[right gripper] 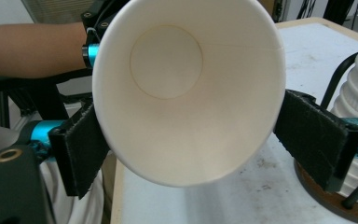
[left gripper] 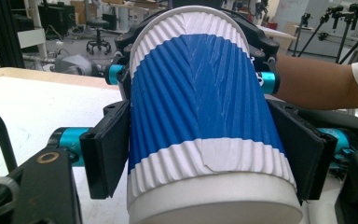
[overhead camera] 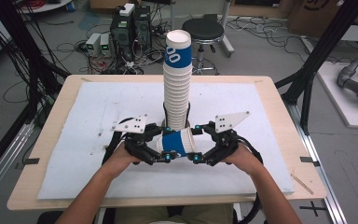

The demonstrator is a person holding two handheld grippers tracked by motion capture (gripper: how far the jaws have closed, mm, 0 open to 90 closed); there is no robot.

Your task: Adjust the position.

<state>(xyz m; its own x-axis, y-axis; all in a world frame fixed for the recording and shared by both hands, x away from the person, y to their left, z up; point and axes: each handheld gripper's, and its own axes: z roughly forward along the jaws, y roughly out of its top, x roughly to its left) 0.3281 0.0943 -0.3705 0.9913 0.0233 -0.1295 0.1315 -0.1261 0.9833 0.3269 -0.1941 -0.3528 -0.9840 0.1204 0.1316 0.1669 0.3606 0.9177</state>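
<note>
- Blue-and-white paper cup [overhead camera: 179, 142] lay sideways above the table [overhead camera: 98, 112], near the cup stack [overhead camera: 177, 88].
- Left gripper [overhead camera: 154, 150] clamped its base end.
- Right gripper [overhead camera: 204, 148] clamped the rim end, by the look of it.
- Step appeared mid-handover; next, one grip must release.

ribbed matt paper cup [left gripper: 200, 116] with smooth inside, ribbed paper cup stack [overhead camera: 176, 84], rough white mat [overhead camera: 98, 112], pale wooden table [overhead camera: 279, 98], matt black pads [right gripper: 314, 135]
</note>
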